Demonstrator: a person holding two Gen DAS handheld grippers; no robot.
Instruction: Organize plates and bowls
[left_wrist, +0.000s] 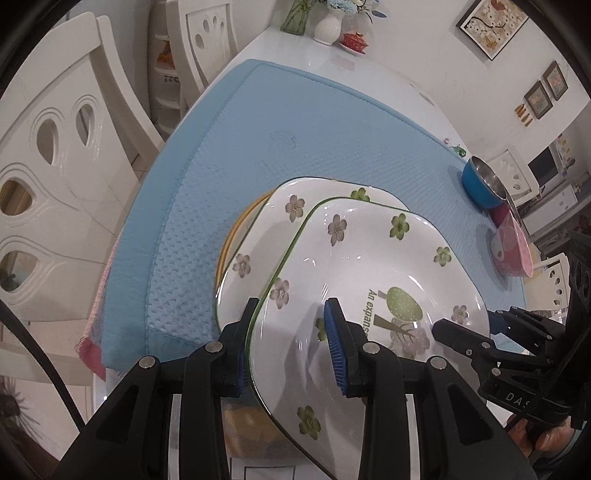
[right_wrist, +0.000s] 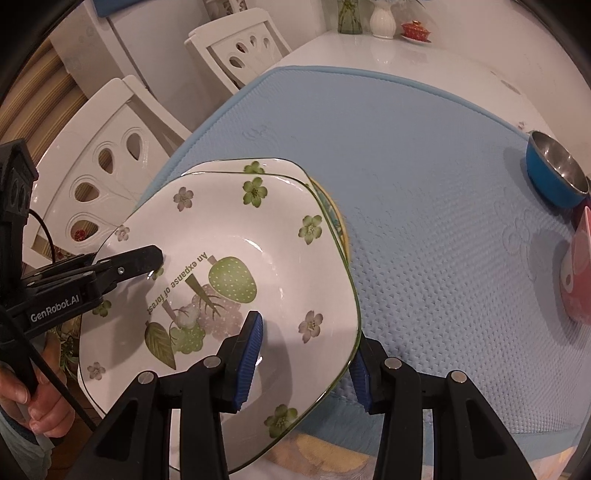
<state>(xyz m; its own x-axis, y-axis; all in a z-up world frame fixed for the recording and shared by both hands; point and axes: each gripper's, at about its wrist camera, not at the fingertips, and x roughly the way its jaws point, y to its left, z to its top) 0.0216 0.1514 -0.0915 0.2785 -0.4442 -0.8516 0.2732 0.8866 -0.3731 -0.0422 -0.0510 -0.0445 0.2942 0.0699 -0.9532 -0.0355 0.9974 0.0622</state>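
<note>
A white squarish plate with green and pink flowers and a tree print (left_wrist: 369, 266) (right_wrist: 229, 229) is held by both grippers at opposite rims. My left gripper (left_wrist: 291, 339) is shut on its near-left rim, one blue pad on top and one beneath. My right gripper (right_wrist: 306, 362) is shut on the opposite rim in the same way. Each gripper also shows in the other's view: the left gripper (right_wrist: 147, 258) and the right gripper (left_wrist: 443, 328). The plate sits just over a matching second plate (left_wrist: 280, 221) (right_wrist: 266, 164), offset from it. Under that lies a yellow-rimmed plate (left_wrist: 229, 240) (right_wrist: 338, 221).
The stack is on a blue textured mat (left_wrist: 295, 129) (right_wrist: 406, 147) over a white table. A blue bowl with a steel inside (left_wrist: 480, 184) (right_wrist: 554, 173) and a pink cup (left_wrist: 513, 251) (right_wrist: 576, 280) stand at the right edge. White chairs (left_wrist: 55, 147) line the left; a vase (left_wrist: 327, 26) stands at the far end.
</note>
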